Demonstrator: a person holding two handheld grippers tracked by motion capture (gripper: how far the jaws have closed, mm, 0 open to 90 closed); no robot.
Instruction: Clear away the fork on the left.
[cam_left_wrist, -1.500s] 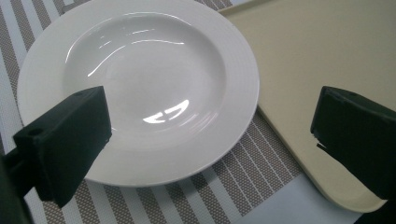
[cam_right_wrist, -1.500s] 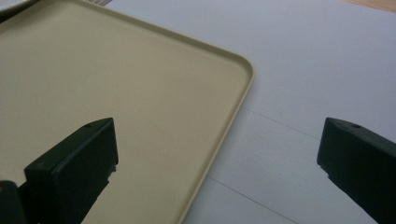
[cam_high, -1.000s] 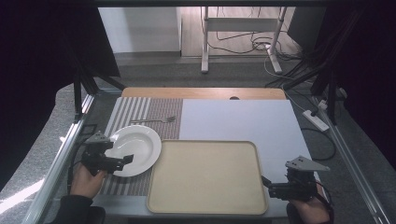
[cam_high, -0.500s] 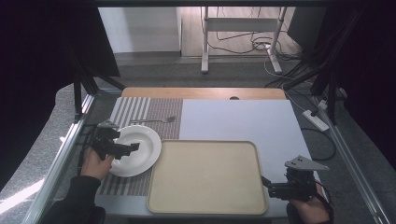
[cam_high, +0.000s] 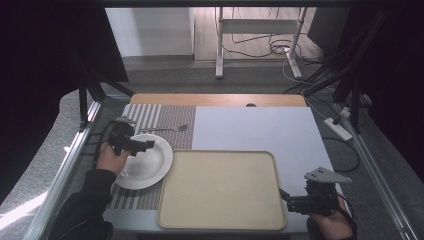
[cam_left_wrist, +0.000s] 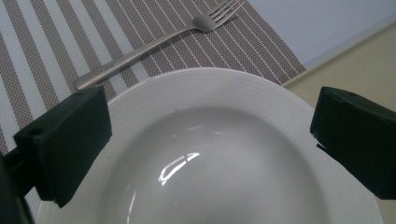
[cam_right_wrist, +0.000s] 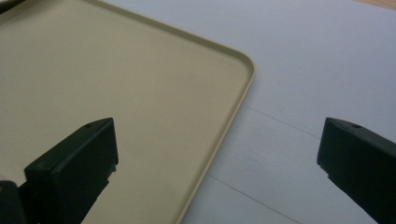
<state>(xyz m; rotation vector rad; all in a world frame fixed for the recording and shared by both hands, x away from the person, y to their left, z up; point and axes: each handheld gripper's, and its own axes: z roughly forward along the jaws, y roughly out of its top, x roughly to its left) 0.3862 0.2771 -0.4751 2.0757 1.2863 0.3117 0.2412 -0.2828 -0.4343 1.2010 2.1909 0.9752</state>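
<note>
Fork on striped placemat; beige tray beside; white mat behind.

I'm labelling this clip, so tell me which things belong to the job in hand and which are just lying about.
In the job:
left gripper, open over the plate
white plate

Lying about:
fork
beige tray
striped placemat
right gripper, open at the tray's corner

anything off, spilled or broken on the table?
Nothing stands out. The round white ceramic plate looks empty and intact on the striped placemat, the silver metal fork beside it, the beige plastic tray bare.
</note>
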